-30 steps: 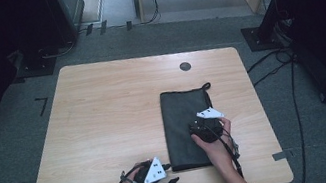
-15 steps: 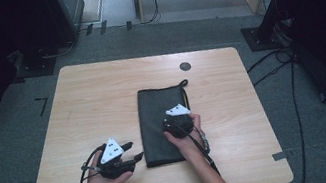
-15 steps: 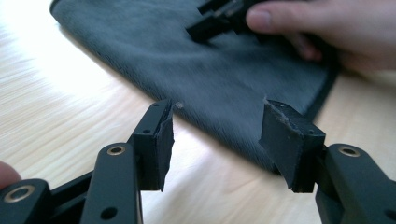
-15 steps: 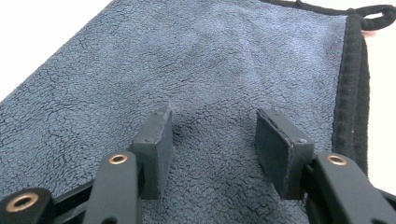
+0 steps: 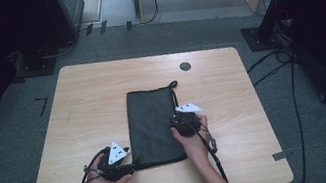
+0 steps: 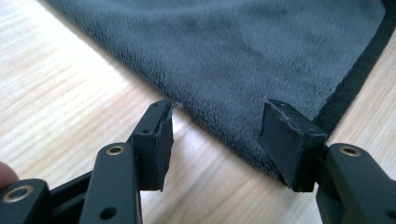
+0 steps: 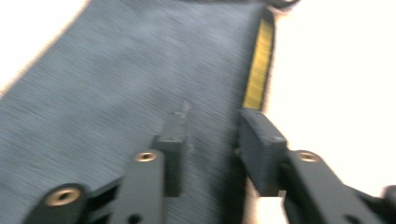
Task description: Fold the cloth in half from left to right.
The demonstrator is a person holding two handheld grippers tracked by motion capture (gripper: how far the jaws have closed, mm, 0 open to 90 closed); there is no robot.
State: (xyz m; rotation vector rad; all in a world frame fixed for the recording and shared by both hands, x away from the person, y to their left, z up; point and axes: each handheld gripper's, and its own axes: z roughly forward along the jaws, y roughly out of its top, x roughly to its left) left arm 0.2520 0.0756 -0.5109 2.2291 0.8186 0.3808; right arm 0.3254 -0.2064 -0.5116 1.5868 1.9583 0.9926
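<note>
Left gripper (image 5: 125, 168) sits at the near-left corner of the folded dark grey cloth (image 5: 153, 126), held low over the wooden table (image 5: 88, 109). In the left gripper view its fingers (image 6: 156, 144) stand apart with a clear gap, straddling the cloth's near edge (image 6: 243, 70): one finger over bare wood, the other over the fleece just inside the black hem. Nothing is pinched between them.

Cloth lies flat mid-table, long side running away from the person, with a black cord loop (image 5: 172, 85) at the far-right corner.

Right gripper (image 5: 180, 121) is on the cloth's right edge, about halfway along it, hand wrapped behind it. The right gripper view is motion-blurred; its fingers (image 7: 261, 149) are spread apart, both over the cloth (image 7: 116, 93) near the hem, where a yellow strip (image 7: 259, 65) shows along the edge. Cannot tell whether the tips touch the fabric.

Small dark round disc (image 5: 185, 66) on the table beyond the cloth, well apart from it.
</note>
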